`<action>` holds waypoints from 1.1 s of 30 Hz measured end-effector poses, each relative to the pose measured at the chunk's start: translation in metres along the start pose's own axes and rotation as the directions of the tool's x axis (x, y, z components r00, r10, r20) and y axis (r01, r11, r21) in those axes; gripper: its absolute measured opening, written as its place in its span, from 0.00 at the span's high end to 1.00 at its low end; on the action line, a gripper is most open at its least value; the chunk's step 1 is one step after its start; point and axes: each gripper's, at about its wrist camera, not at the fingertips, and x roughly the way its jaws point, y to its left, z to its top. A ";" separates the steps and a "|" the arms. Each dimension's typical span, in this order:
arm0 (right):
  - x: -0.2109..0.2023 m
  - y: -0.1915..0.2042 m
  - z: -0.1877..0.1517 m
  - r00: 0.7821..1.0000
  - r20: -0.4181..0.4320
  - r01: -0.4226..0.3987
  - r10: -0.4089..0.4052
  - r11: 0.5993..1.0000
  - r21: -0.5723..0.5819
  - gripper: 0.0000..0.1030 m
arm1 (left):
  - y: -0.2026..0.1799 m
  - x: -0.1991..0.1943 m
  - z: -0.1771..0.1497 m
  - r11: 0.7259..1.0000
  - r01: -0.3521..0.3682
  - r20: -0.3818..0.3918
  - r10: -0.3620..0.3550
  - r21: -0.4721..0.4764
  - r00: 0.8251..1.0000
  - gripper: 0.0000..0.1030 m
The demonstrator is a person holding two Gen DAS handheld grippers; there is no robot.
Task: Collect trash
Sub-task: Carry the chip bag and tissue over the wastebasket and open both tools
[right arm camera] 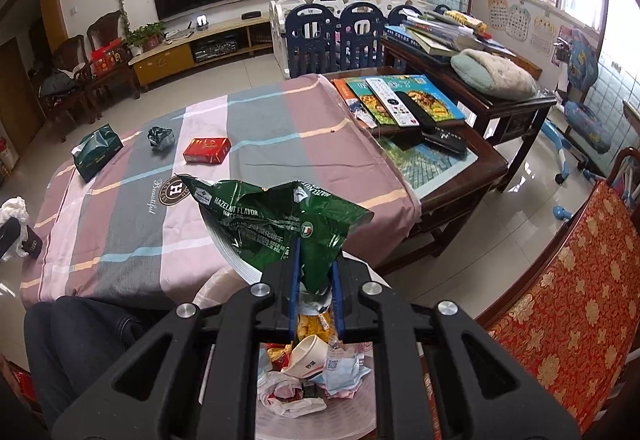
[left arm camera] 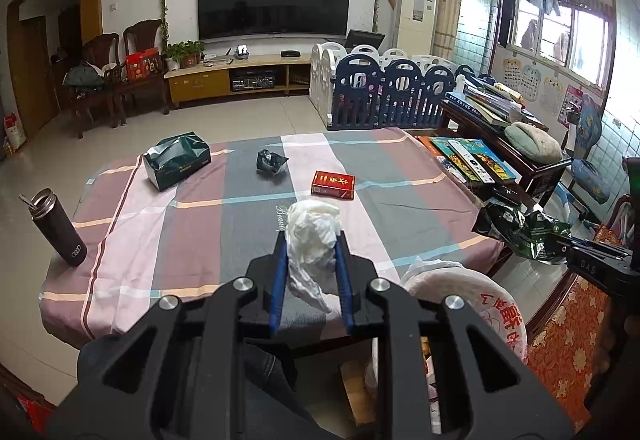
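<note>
My left gripper (left arm camera: 311,240) is shut on a crumpled white tissue (left arm camera: 312,220), held above the near part of the striped tablecloth (left arm camera: 192,240). To its right, my right gripper (right arm camera: 316,254) is shut on a crumpled green hazelnut wafer wrapper (right arm camera: 276,220); the wrapper (left arm camera: 524,232) also shows in the left wrist view. It hangs over a bin lined with a white bag (right arm camera: 280,406) that holds several pieces of rubbish. A crumpled dark wrapper (left arm camera: 271,162) and a red cigarette box (left arm camera: 333,184) lie on the cloth farther off.
A green tissue pack (left arm camera: 177,160) lies at the table's far left and a black flask (left arm camera: 58,228) stands at its left edge. Books and remotes (right arm camera: 400,100) cover the side table on the right. A red-cushioned chair (right arm camera: 560,300) stands beside the bin; a person's dark trouser leg (right arm camera: 80,340) shows at lower left.
</note>
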 end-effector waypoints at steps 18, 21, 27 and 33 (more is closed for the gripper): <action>0.058 -0.026 -0.062 0.973 -0.208 0.092 -0.098 0.995 -0.037 0.86 | -0.011 0.008 -0.001 1.000 0.011 -0.022 -0.011 0.023 1.000 0.78; 0.071 -0.025 -0.073 0.963 -0.253 0.089 -0.096 0.995 -0.039 0.86 | -0.011 0.009 -0.002 1.000 0.013 -0.026 -0.012 0.025 1.000 0.78; 0.085 -0.019 -0.081 0.945 -0.312 0.075 -0.100 0.993 -0.092 0.63 | -0.011 0.011 -0.003 0.999 0.026 -0.032 -0.025 0.021 0.999 0.78; 0.078 -0.034 -0.074 0.952 -0.294 0.090 -0.088 0.996 -0.009 0.48 | -0.006 0.015 -0.003 0.999 0.049 -0.050 -0.049 -0.003 0.998 0.78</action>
